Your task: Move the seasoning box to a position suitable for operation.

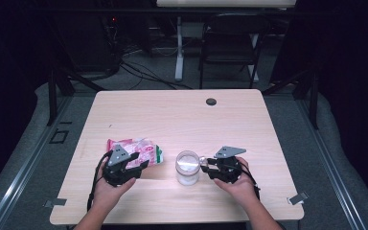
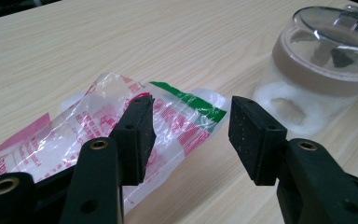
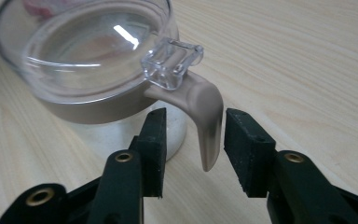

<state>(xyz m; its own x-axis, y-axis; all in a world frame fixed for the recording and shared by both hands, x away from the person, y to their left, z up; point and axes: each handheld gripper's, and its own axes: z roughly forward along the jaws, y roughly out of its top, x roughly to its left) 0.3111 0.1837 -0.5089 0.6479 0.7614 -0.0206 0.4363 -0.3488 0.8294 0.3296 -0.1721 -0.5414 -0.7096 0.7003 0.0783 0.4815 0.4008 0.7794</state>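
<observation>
The jar (image 1: 188, 168) is stood on the table (image 1: 182, 115), near its front edge. Just left of the jar, the plastic bag (image 1: 136, 152) is laid flat. The jar's handle (image 3: 205, 121) is turned to its right. A grommet (image 1: 211, 101) is set well behind the jar.

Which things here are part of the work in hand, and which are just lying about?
In the job:
- plastic bag, beside the left gripper
- lidded jar; its latch handle stands between the open jaws of the right gripper

Lying about:
- folding chair behind the table
- floor cables
</observation>
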